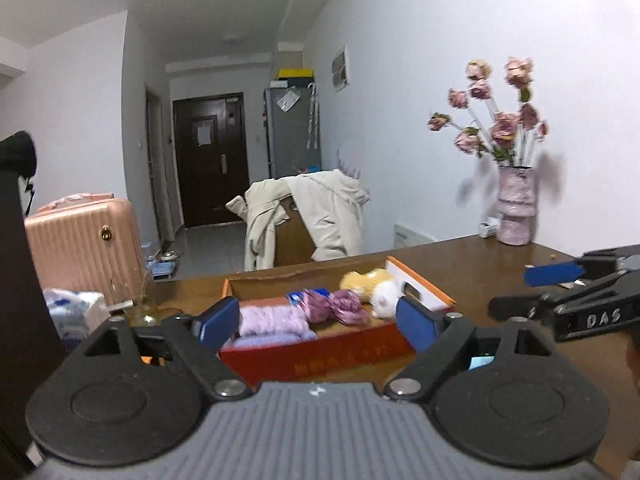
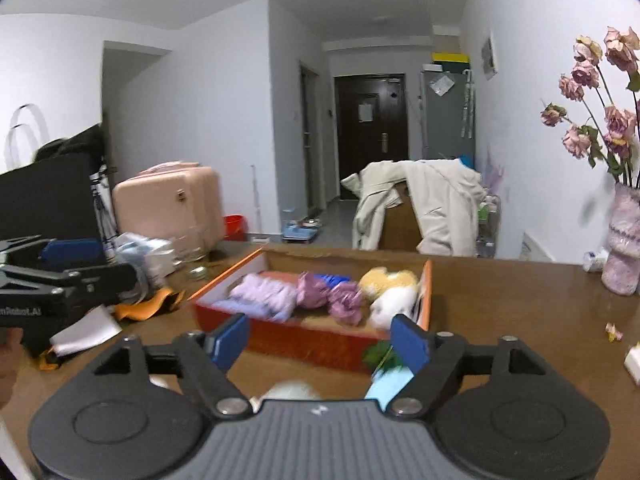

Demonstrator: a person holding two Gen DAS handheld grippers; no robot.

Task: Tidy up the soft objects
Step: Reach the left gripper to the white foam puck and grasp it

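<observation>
On the worktop [image 1: 460, 264], past both grippers, stands the orange box [image 1: 344, 350], open at the top, so soft items drop in from above. Inside, 1 row: lilac cloth [image 1: 272, 318] at the left end, 2 mauve bundles [image 1: 338, 306] mid-row, a yellow plush [image 1: 366, 280] and a white plush [image 1: 384, 298] at the right end. The packing looks deliberate: folded cloth flat, bundles tucked beside it, plush where space remains.

Left gripper [image 1: 316, 326]: jaws wide, nothing between them. Right gripper [image 2: 320, 340]: jaws wide, empty as well. Both stand back from the box, touching nothing in it.

Near the right gripper, outside the box: a blurred white thing [image 2: 292, 392], a light-blue item [image 2: 386, 386], a green scrap [image 2: 380, 354]; too blurred to name. Judgement: most items are stowed; any loose soft pieces come next.

Vase [image 1: 516, 208] stands well apart, near the wall.
</observation>
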